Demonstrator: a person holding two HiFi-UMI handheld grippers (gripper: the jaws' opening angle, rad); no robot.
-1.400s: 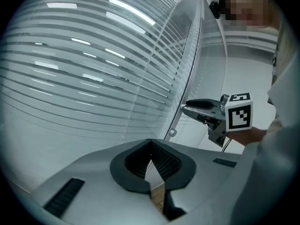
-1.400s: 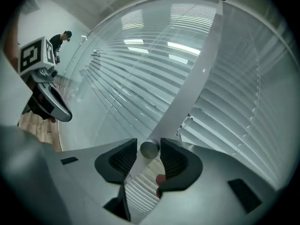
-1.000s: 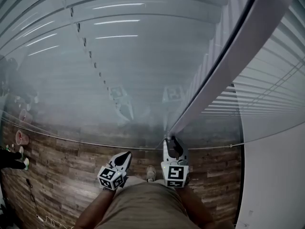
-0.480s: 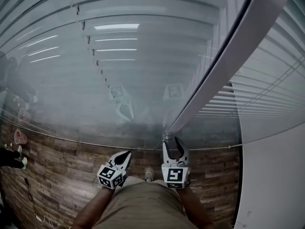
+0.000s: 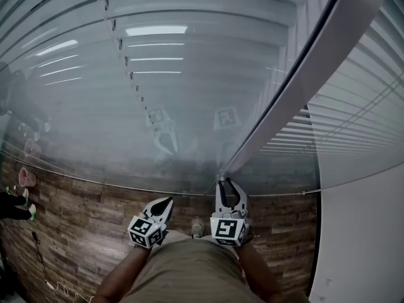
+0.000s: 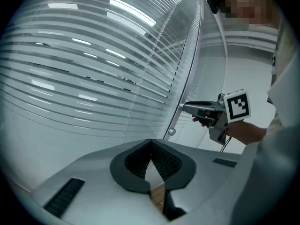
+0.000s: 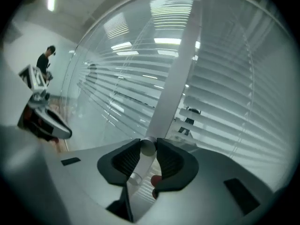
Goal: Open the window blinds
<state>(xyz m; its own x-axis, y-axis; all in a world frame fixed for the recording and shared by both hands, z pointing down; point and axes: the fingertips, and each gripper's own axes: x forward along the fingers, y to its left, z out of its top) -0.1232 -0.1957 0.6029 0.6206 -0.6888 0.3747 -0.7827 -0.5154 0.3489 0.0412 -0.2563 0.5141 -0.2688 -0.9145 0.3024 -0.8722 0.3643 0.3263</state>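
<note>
Here the window blinds (image 5: 189, 62) fill the upper field of the head view. Their horizontal slats lie behind a glass pane that mirrors both marker cubes. A second bank of slats lies to the right, and a white frame post (image 5: 297, 87) divides the two, running down to the sill line. Below the glass lies a floor of wood-pattern planks (image 5: 82, 213).

The right gripper (image 5: 227, 184) is held at the foot of the post and points slightly downward. Its jaws have just been closing and now stand partly apart. Their ribbed pads touch both sides of a small round grey knob (image 7: 147, 147) at the base of the post, and a clear rod hangs below that knob.

The left gripper (image 5: 168, 202) hangs just beside the right one, clear of the glass. Its jaw tips are pressed together with nothing between them. From the left gripper view, the right gripper appears level with the knob at the lower end of the post.
</note>
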